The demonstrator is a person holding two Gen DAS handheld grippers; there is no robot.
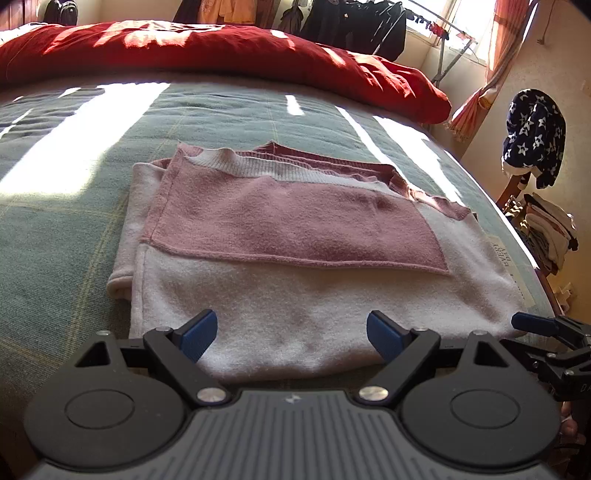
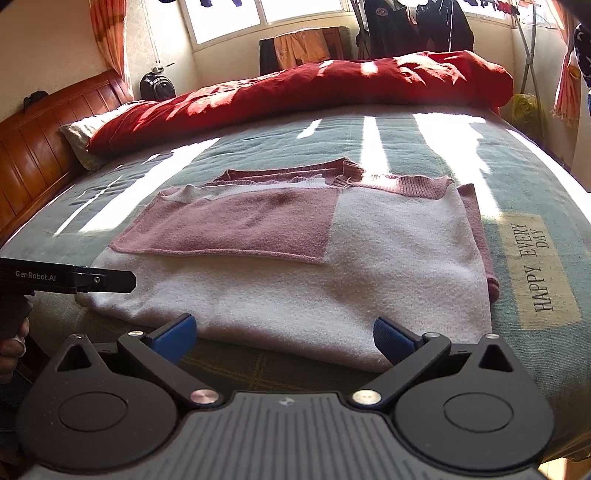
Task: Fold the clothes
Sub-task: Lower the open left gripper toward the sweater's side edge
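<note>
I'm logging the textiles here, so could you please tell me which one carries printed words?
The green bedspread: its beige patch reads HAPPY EVERY DAY. The pink-and-white sweater and red duvet show none.

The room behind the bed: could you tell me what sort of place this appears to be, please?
Most likely a home bedroom: a bed with a wooden headboard, a red duvet heaped along it, and clothes hanging on a rack by the window.

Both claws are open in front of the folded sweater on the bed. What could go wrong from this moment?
1. The sweater lies in several loose layers; a claw closing on its near edge may catch only the top layer and undo the fold.
2. The left claw and the right claw are close together, so they may collide.
3. The sweater's right edge is near the bed's edge and might slide off.
</note>
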